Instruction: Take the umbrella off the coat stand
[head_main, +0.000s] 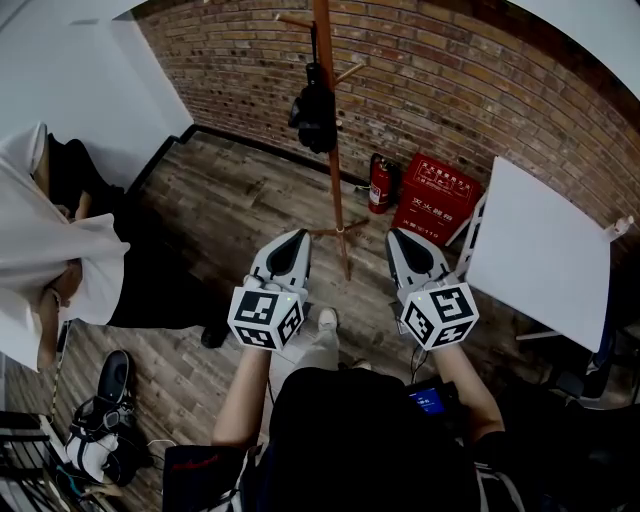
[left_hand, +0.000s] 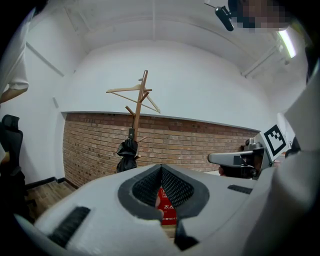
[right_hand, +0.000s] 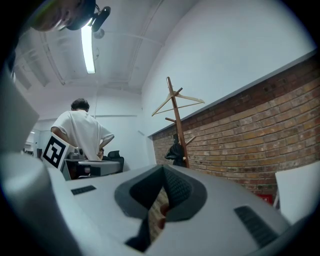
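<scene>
Left gripper (head_main: 293, 238) and right gripper (head_main: 402, 238), nearest, jaws closed and empty. At twelve o'clock, a folded black umbrella (head_main: 315, 115) hangs on the coat stand (head_main: 336, 190): likely light, floppy; grip its stiff top.

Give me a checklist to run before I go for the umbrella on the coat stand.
1. Umbrella hanging on coat stand: ok.
2. Left tongs open for a grasp: not ok, jaws shut, empty.
3. Right tongs open: not ok, shut, empty.
4. Tongs close to the umbrella: not ok, both well short of it.
5. Bystander away from the stand: ok, off to the left.
6. How the umbrella is hooked on: cannot tell, too small.
</scene>
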